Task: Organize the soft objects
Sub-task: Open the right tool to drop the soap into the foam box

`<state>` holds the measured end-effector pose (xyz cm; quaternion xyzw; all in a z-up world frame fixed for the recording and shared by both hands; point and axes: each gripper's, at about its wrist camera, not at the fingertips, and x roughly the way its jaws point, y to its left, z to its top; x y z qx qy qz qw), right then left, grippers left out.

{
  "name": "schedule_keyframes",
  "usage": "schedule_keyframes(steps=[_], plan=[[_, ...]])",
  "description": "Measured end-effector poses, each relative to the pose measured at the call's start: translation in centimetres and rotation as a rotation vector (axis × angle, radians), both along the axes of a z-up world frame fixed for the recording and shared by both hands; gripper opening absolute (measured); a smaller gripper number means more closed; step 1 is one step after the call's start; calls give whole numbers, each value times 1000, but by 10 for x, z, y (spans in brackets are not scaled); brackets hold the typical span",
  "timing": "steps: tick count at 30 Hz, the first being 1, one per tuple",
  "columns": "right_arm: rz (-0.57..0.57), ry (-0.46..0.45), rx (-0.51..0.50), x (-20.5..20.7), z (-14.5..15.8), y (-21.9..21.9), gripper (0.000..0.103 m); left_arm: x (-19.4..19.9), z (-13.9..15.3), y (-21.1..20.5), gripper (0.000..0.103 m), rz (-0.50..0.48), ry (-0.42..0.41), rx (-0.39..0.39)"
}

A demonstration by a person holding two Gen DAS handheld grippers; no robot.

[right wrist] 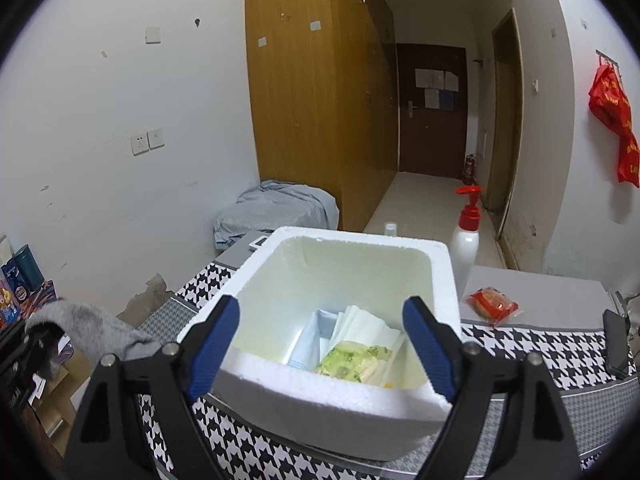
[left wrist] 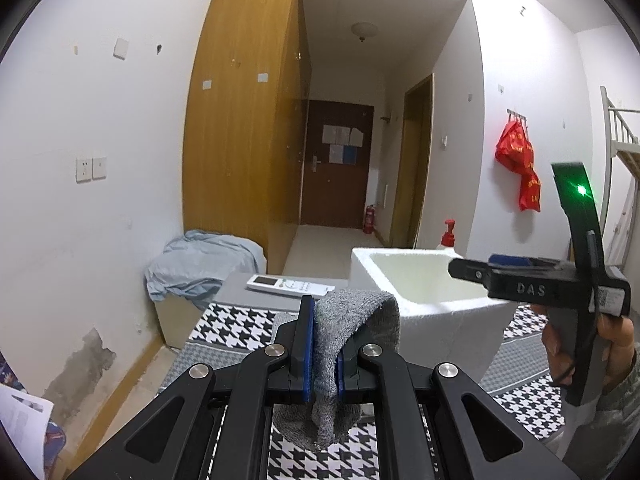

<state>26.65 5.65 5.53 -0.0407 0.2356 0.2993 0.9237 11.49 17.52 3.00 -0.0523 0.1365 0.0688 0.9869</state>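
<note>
Left gripper (left wrist: 323, 354) nearest the lens, fingers pinched tight on a grey sock (left wrist: 352, 332). Sock folded over the right-hand pad, cuff arching at 12 o'clock, toe end hanging at 6 o'clock over the houndstooth cloth (left wrist: 236, 330). Held clear of the cloth, probably so it can be carried straight across without dragging.

Foam box (left wrist: 416, 264) at 1 o'clock from the sock, open top up, near but apart. Right gripper (left wrist: 472, 270) at 3 o'clock in the left view, poised over the box rim, gloved or sleeved hand (left wrist: 600, 348) behind it.

From the right wrist: right gripper (right wrist: 322, 346) with fingers spread wide, nothing between the pads, straddling the near wall of the foam box (right wrist: 352, 396). Inside the box, a pale blue packet (right wrist: 308, 344), folded white tissue (right wrist: 368, 330) and a green-printed pack (right wrist: 356, 362) lying loose on the bottom. Likely just-released posture, directly over the contents.

Same sock (right wrist: 86, 330) at 9 o'clock in this view, outside the box.

Pump bottle (right wrist: 466, 236) at 1 o'clock behind the box, red snack packet (right wrist: 492, 304) at 3 o'clock on the grey surface, remote control (left wrist: 290, 285) at 11 o'clock from the sock — none soft, likely left alone.

Judgement: sock next for the box, not yet in.
</note>
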Motion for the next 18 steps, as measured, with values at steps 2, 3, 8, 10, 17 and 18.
schedule_keyframes(steps=[2, 3, 8, 10, 17, 18], plan=[[2, -3, 4, -2, 0, -3, 88, 1, 2, -1, 9, -4, -6, 3], [2, -6, 6, -3, 0, -5, 88, 2, 3, -2, 9, -5, -8, 1], [1, -18, 13, -10, 0, -13, 92, 8, 10, -4, 9, -15, -21, 7], [-4, -26, 18, -14, 1, -17, 97, 10, 13, -6, 9, -22, -26, 7], [-14, -86, 16, -29, 5, -32, 103, 19, 27, -13, 9, -43, -54, 15], [-16, -88, 16, -30, 5, -34, 103, 19, 29, -15, 9, -46, -60, 22]])
